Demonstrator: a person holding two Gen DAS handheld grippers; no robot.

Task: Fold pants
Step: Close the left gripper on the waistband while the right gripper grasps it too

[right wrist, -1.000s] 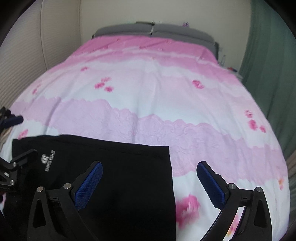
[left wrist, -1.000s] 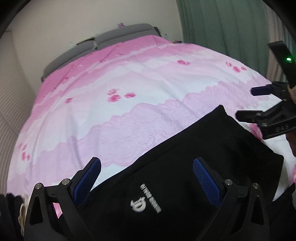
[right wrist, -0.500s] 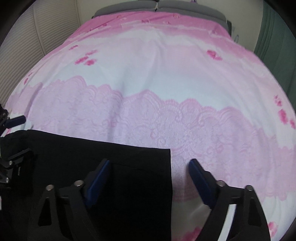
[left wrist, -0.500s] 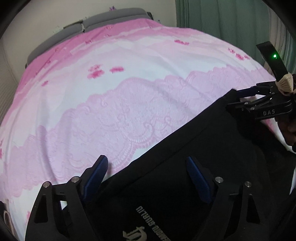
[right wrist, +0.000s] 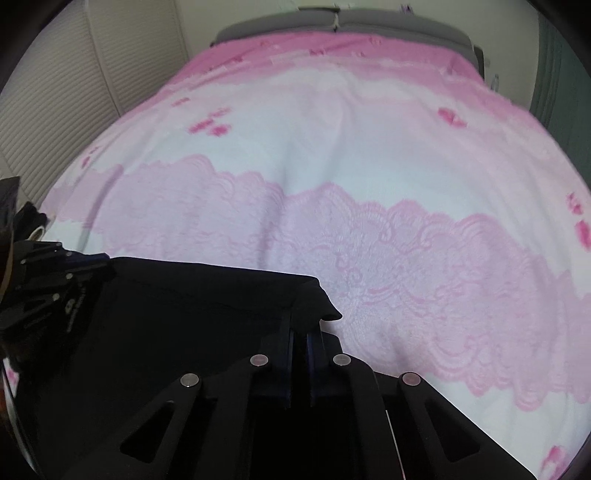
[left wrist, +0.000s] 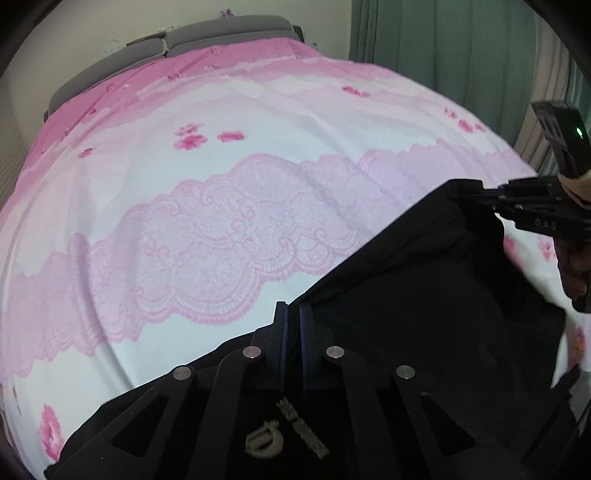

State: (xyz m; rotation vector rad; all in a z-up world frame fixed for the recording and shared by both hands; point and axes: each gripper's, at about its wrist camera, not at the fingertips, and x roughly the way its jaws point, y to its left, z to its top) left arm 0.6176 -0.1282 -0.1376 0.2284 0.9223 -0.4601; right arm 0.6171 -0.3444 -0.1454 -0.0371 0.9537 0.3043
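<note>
A: How are the black pants (left wrist: pixel 424 295) held?

B: They are spread on the near end of the pink bedspread (left wrist: pixel 229 206). Their far edge is pinched by the left gripper (left wrist: pixel 291 314) at one corner and by the right gripper (right wrist: pixel 300 325) at the other, both clamped on the cloth.

A: How should the fold be made well?

B: Both corners should probably be lifted together and kept level, with the edge kept taut between them. Beyond the pants, bare bedspread is left for laying them flat; the gray headboard (right wrist: pixel 369 20) is farthest.
</note>
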